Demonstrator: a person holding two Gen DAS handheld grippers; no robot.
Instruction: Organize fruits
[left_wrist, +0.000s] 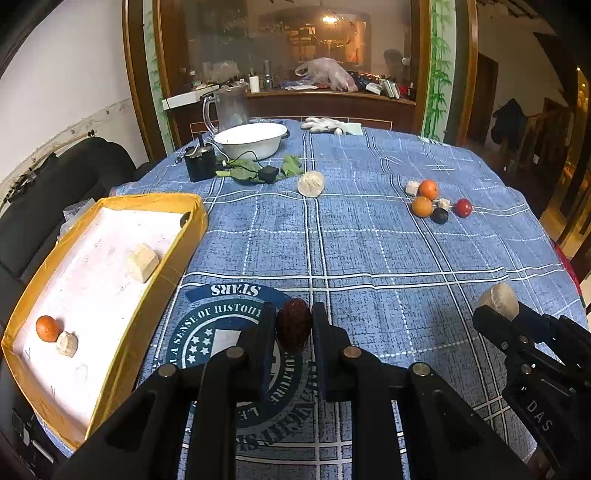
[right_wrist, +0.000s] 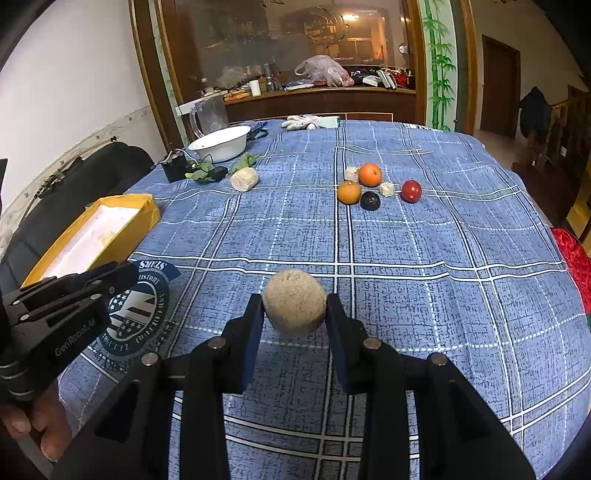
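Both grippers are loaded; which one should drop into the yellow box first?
Left. The left gripper, shut on the dark red wrinkled fruit, sits beside the yellow cardboard box; the right gripper, holding the round tan ball, is farther away.

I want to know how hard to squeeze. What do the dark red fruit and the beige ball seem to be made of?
Dark red fruit in the left tongs: wrinkled, matte skin, perhaps a dried date or a replica. Beige ball in the right tongs: grainy, dull surface, possibly foam or stone-like; cannot tell.
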